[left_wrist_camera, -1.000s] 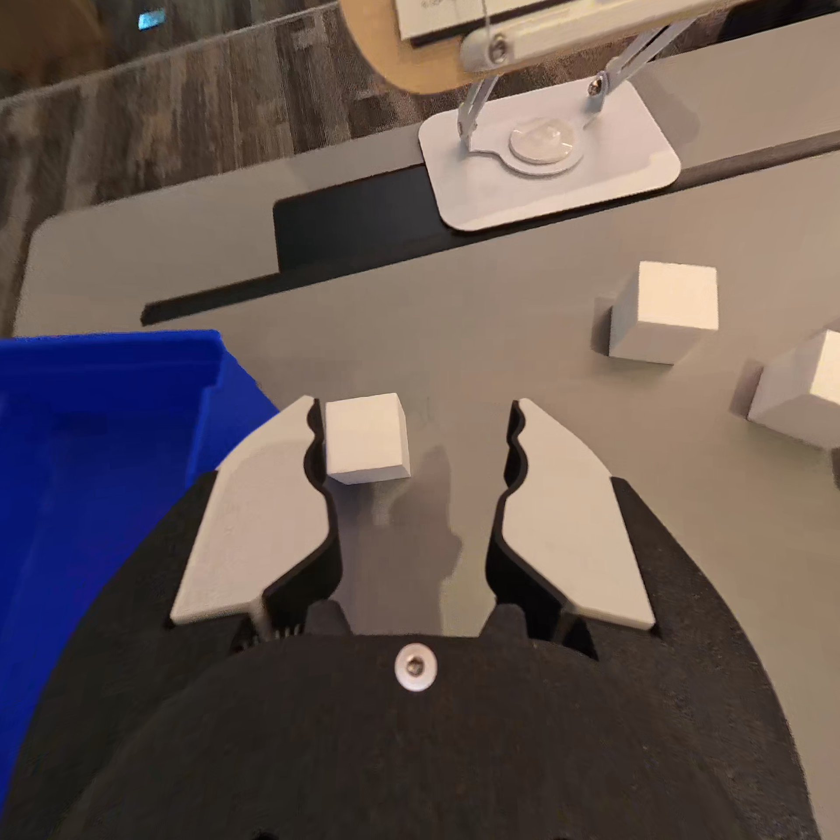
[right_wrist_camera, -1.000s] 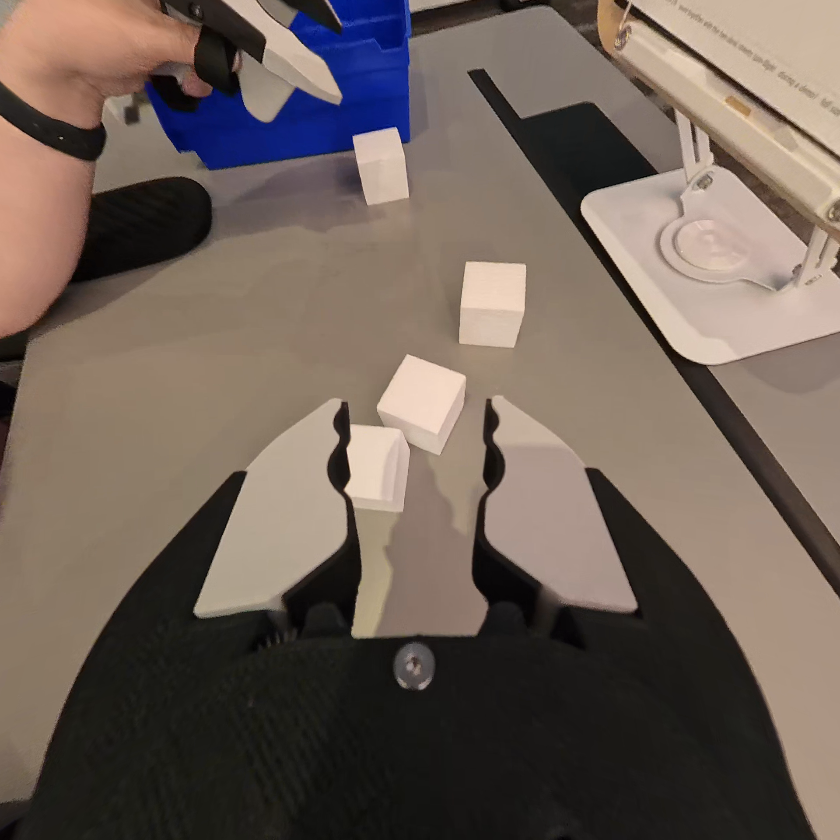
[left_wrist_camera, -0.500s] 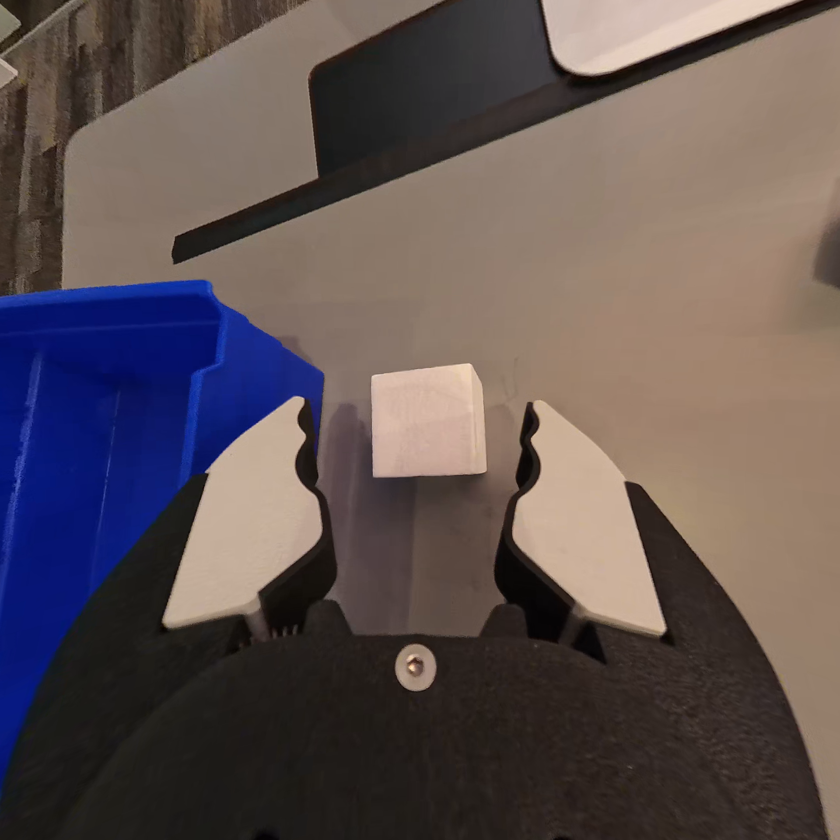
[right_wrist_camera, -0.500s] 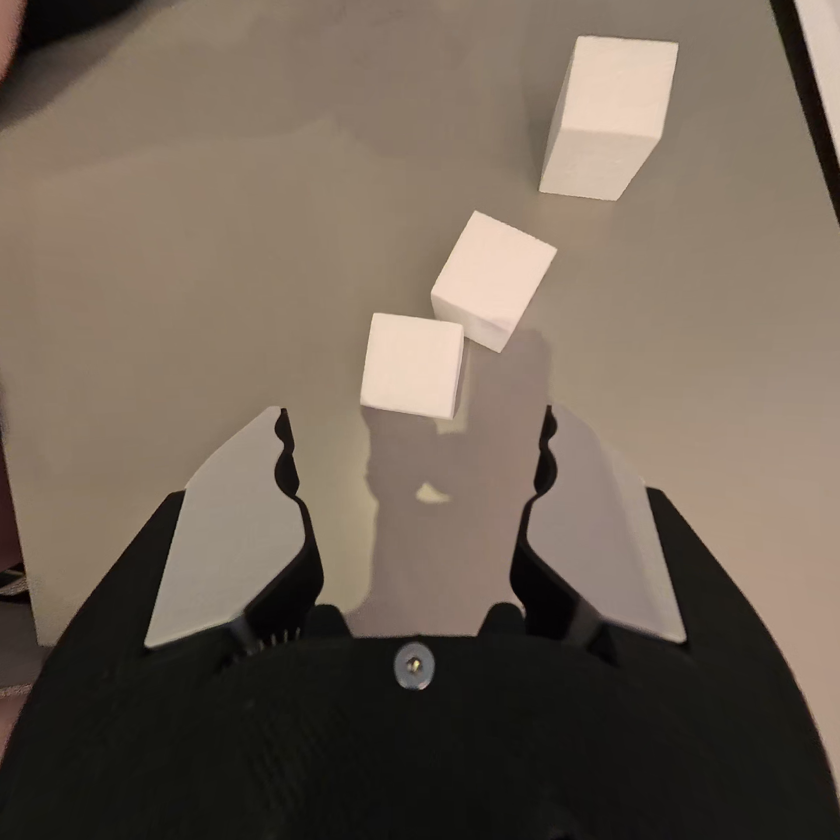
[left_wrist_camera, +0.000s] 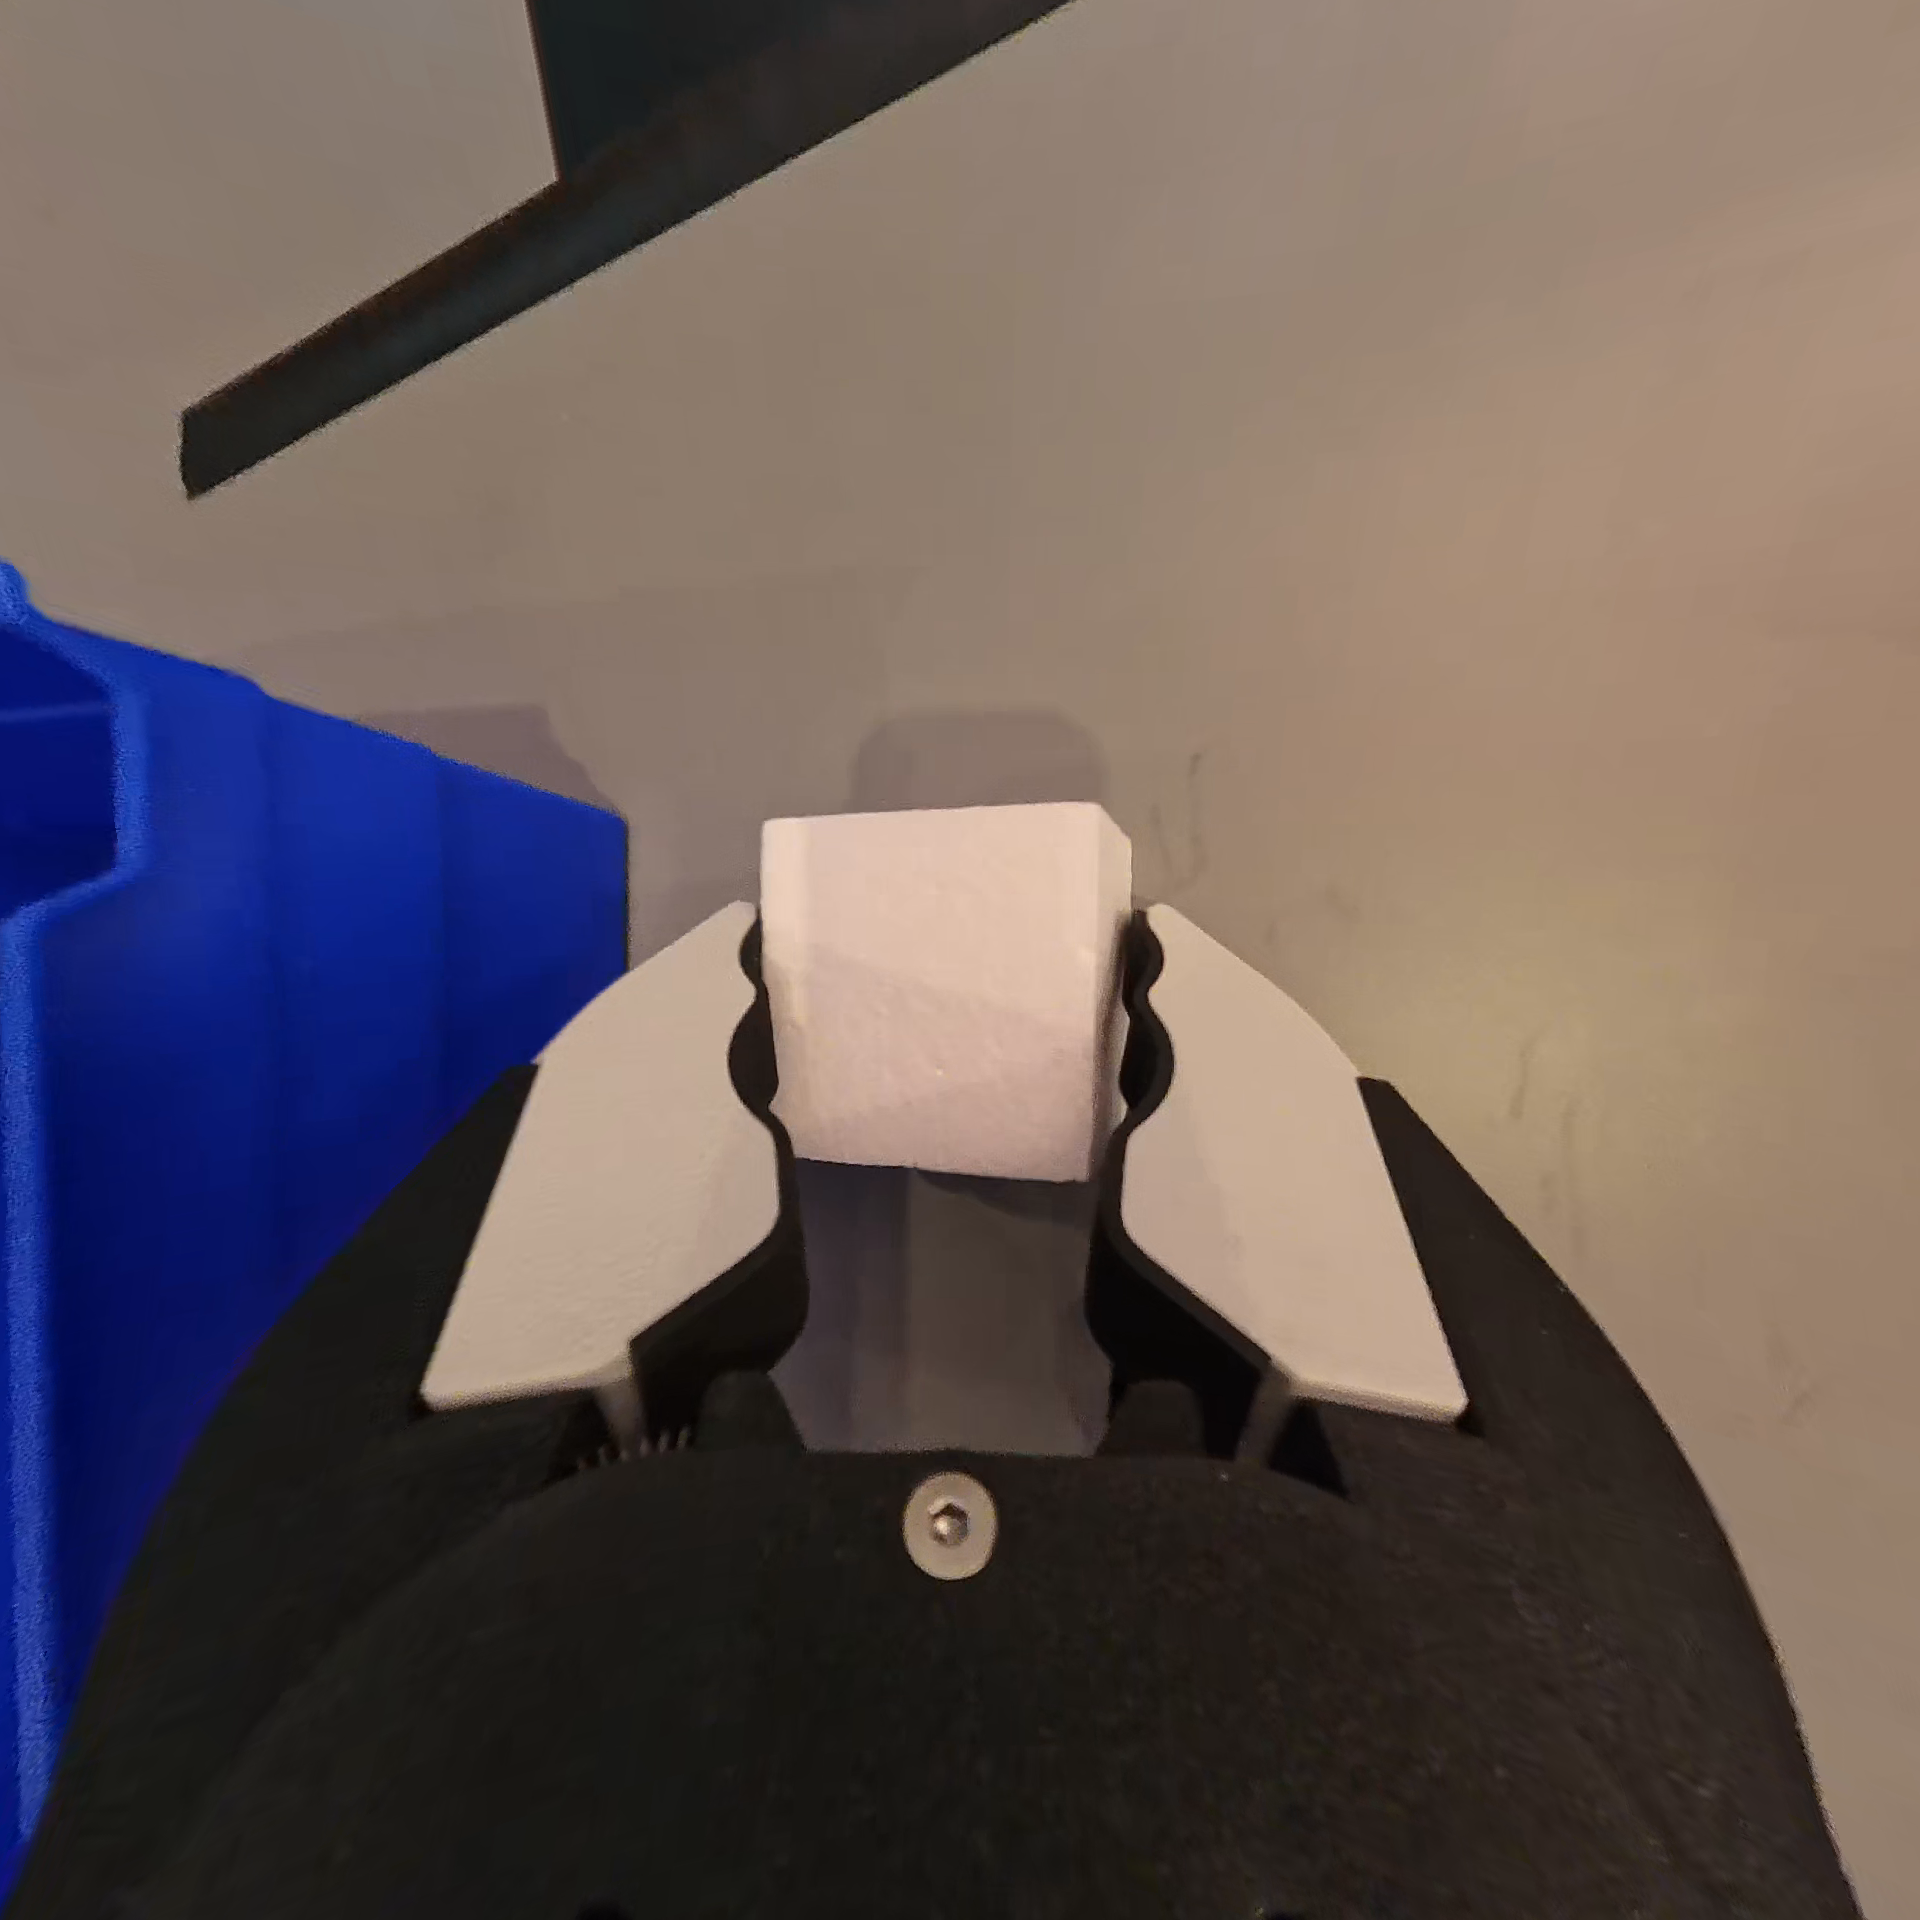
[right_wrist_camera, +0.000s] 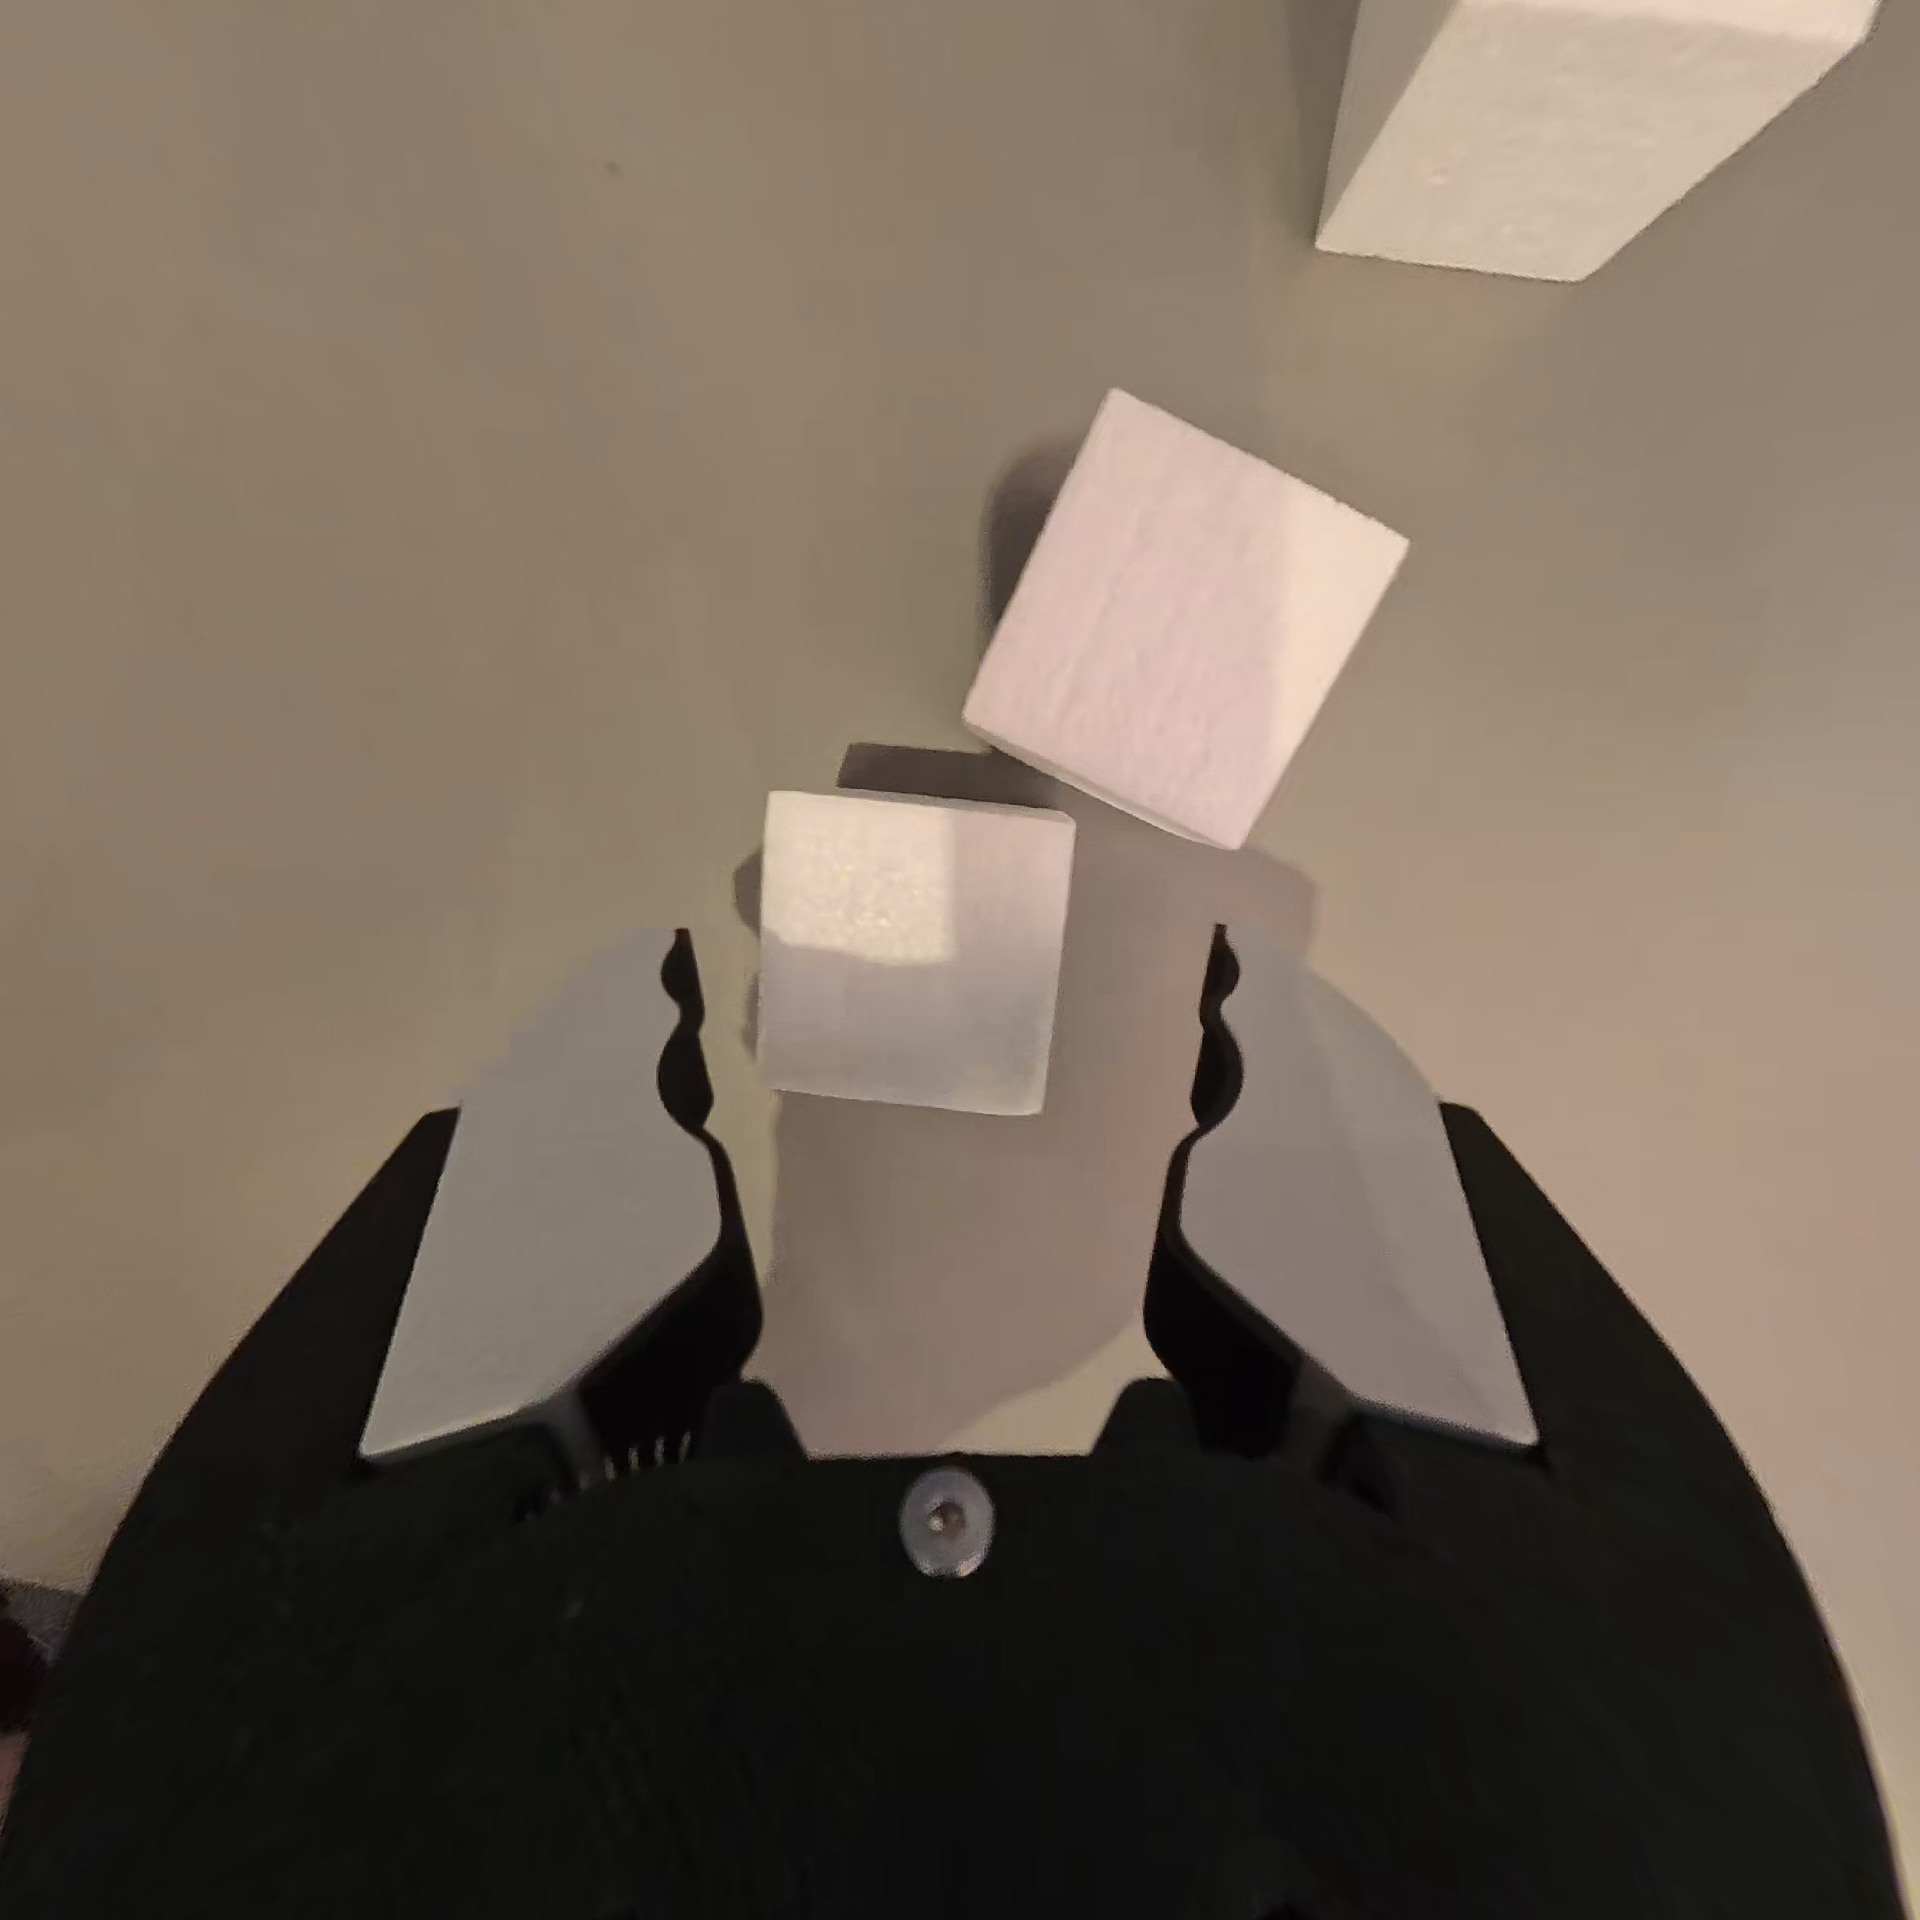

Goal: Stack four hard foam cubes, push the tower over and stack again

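In the left wrist view a white foam cube [left_wrist_camera: 940, 997] sits on the grey table [left_wrist_camera: 1455, 520]. My left gripper [left_wrist_camera: 943, 925] is shut on it, with both fingertips pressed against its sides. In the right wrist view my right gripper [right_wrist_camera: 948, 940] is open and low over the table. A second white foam cube [right_wrist_camera: 914, 951] lies between its fingers, close to the left finger [right_wrist_camera: 582, 1143] and apart from the right one. A third cube [right_wrist_camera: 1184, 623], turned at an angle, lies just beyond it. A fourth cube [right_wrist_camera: 1558, 135] stands at the top right.
A blue plastic bin [left_wrist_camera: 260, 1039] stands right beside my left gripper on its left side. A black strip [left_wrist_camera: 623, 260] runs across the table farther back.
Both grippers have come down and forward to their cubes. The left fingers have closed onto the cube by the bin. The right gripper stays open, and now straddles the near cube.
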Demonstrator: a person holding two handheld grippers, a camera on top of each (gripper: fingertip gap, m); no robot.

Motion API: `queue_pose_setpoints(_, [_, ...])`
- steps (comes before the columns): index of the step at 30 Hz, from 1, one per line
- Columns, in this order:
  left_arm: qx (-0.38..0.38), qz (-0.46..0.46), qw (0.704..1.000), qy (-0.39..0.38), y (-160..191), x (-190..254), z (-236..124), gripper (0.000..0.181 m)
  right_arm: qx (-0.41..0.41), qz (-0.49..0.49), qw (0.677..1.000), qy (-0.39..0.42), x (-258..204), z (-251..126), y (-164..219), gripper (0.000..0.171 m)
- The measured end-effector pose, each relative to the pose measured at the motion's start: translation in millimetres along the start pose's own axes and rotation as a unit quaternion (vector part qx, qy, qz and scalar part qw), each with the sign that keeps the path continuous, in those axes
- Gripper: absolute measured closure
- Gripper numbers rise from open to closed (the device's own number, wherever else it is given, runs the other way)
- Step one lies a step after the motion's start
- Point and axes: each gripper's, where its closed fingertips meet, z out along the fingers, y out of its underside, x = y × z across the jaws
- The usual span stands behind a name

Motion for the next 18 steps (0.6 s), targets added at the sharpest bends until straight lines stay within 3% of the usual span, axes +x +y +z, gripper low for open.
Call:
queue_pose_setpoints(8, [0.011,0.007,1.000,0.004,-4,1,-4,0.117,-0.030,0.001,0.999,-0.013,-1,8,12,0.112])
queue_pose_setpoints(12, [0.034,0.009,0.999,0.007,-14,1,-18,0.117,-0.027,0.001,0.999,-0.018,5,3,19,0.113])
queue_pose_setpoints(15, [0.072,0.001,0.995,0.070,-32,27,-43,0.117,0.000,0.024,0.999,-0.021,12,-18,26,0.113])
queue_pose_setpoints(18, [0.130,0.003,0.968,0.214,-58,92,-86,0.117,0.043,0.060,0.997,0.001,29,-53,39,0.113])
